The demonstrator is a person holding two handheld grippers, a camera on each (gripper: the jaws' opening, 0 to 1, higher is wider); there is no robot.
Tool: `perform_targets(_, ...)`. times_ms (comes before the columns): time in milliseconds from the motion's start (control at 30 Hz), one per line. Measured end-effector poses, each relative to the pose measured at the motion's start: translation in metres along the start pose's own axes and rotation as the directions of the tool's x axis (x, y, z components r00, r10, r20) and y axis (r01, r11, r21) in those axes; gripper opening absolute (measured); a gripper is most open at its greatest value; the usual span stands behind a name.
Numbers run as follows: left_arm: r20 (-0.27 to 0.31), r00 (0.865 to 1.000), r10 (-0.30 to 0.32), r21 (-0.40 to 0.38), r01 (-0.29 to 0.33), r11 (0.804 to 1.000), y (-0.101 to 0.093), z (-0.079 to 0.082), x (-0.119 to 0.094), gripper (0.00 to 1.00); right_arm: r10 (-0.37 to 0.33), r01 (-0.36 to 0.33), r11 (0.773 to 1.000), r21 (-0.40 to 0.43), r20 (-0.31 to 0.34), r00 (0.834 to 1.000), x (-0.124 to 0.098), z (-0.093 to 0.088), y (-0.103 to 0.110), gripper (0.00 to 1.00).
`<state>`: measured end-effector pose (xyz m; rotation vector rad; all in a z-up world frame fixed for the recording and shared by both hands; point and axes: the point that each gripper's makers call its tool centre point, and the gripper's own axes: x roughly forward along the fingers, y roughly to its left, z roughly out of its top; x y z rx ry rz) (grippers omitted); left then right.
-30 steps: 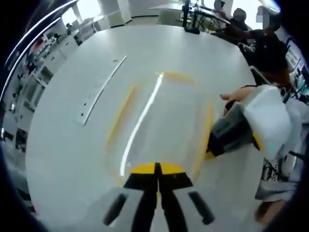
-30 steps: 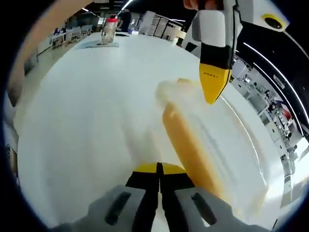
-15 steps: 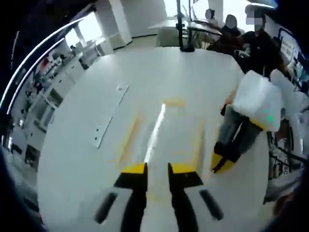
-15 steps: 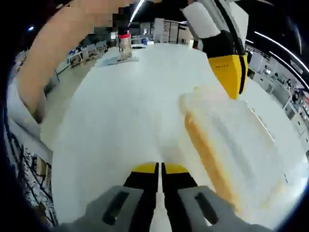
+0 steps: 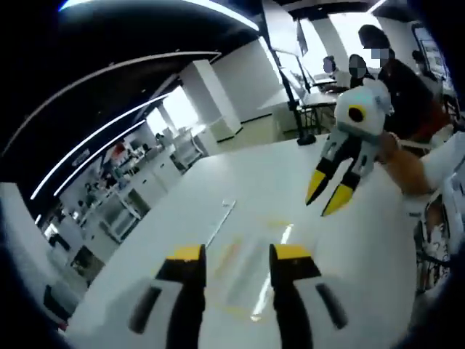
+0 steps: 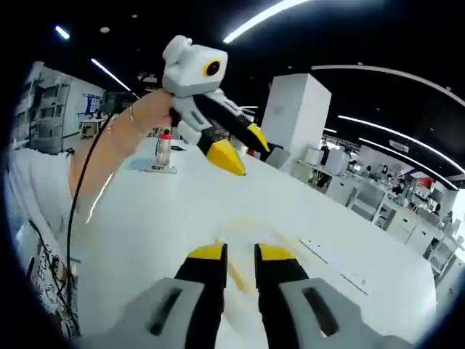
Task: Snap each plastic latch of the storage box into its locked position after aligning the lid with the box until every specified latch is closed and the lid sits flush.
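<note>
— Starting with the left gripper view: where are we in the job?

— Our left gripper [image 5: 236,254] is lifted off the white table [image 5: 145,283], jaws parted by a clear gap and holding nothing. The storage box [image 5: 254,273] lies flat beyond and below the fingertips, its clear lid rimmed with yellow latches [image 5: 229,254], apart from both jaws. We judge we're between latches, or checking the lid. The right gripper [image 5: 330,195] hangs above the table too, jaws slightly spread, empty.

— And the right gripper view?

— There our right gripper [image 6: 238,252] shows a narrow gap between its jaws, nothing gripped. The box is a faint, blurred yellow outline just past the tips; we can't tell from here whether its latches are snapped down. The left gripper [image 6: 236,151] is up in the air, held by a hand [image 6: 149,113], well clear of the box.

— Next move?

— We'd bring a jaw down onto any latch standing proud and press until the lid sits flush.
</note>
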<state>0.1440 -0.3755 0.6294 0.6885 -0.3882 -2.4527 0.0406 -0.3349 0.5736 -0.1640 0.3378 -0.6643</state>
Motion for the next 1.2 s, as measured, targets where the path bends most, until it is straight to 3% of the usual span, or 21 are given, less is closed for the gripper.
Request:
perform_targets(100, 0.065, 0.997, 0.028, 0.005, -0.028, 1.000, -0.007, -0.002, -0.019, 0.35, -0.039, 0.039, 0.999, 0.002, 0.027, 0.999, -0.015, -0.003, -0.010, 0.15)
perform_targets(167, 0.124, 0.989, 0.078, -0.014, -0.077, 0.997, -0.010, -0.007, -0.036, 0.35, -0.084, 0.082, 0.996, 0.028, 0.077, 0.993, -0.029, -0.002, -0.017, 0.15)
perform_targets(367, 0.166, 0.968, 0.190, -0.061, -0.182, 0.981, -0.014, -0.039, -0.075, 0.35, -0.179, 0.175, 0.984, 0.046, 0.106, 0.978, -0.062, -0.020, -0.023, 0.15)
perform_targets(500, 0.197, 0.932, 0.306, -0.109, -0.289, 0.951, -0.013, -0.065, -0.097, 0.35, -0.231, 0.225, 0.973, 0.061, 0.132, 0.964, -0.075, -0.036, -0.023, 0.15)
perform_targets(600, 0.212, 0.893, 0.396, -0.142, -0.373, 0.917, -0.006, -0.083, -0.110, 0.34, -0.268, 0.260, 0.963, 0.073, 0.134, 0.954, -0.080, -0.050, -0.024, 0.15)
perform_targets(733, 0.190, 0.856, 0.480, -0.219, -0.440, 0.871, 0.000, -0.113, -0.120, 0.35, -0.331, 0.321, 0.943, 0.091, 0.132, 0.934, -0.089, -0.069, -0.030, 0.15)
perform_targets(933, 0.170, 0.751, 0.638, -0.282, -0.583, 0.762, 0.008, -0.144, -0.140, 0.37, -0.368, 0.356, 0.929, 0.103, 0.142, 0.919, -0.095, -0.087, -0.032, 0.15)
perform_targets(1067, 0.186, 0.735, 0.652, -0.288, -0.594, 0.751, 0.005, -0.146, -0.137, 0.39, -0.387, 0.373, 0.921, 0.117, 0.136, 0.912, -0.097, -0.097, -0.028, 0.15)
perform_targets(1200, 0.125, 0.706, 0.697, -0.251, -0.657, 0.711, 0.011, -0.164, -0.136, 0.42, -0.421, 0.412, 0.907, 0.090, 0.123, 0.899, -0.100, -0.105, -0.027, 0.15)
